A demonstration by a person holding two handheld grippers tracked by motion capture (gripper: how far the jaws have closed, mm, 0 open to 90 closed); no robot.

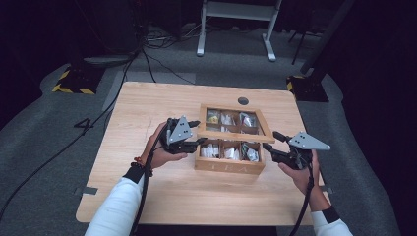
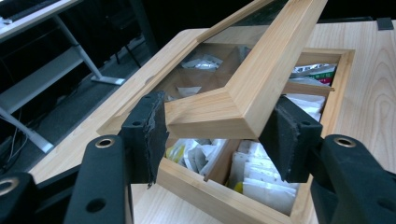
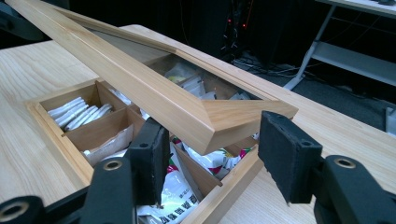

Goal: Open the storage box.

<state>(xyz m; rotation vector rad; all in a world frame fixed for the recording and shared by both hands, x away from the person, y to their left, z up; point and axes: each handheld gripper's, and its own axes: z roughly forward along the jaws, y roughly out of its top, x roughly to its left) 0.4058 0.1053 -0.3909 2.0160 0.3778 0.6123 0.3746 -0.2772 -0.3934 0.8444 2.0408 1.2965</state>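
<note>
- Bench (image 1: 147, 187): wooden, bears the box.
- Box (image 1: 229, 166): wooden, compartments full of sachets (image 1: 230, 153).
- Lid (image 1: 235, 136): glazed frame, front edge raised above box.
- Left claw (image 2: 219, 135): clamped on lid's corner.
- Right claw (image 3: 210, 156): straddles the other corner, pads clear of the wood.

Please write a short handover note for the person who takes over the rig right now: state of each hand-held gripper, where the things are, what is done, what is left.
Left hand-held gripper: pads pressed on the near left corner of the lid, holding it.
Right hand-held gripper: open, jaws astride the lid's near right corner, one pad apart from it.
Wooden box: on the table, compartments hold sachets.
Done: lid's front edge raised, box partly open.
Left, probably: swing the lid fully open.
</note>
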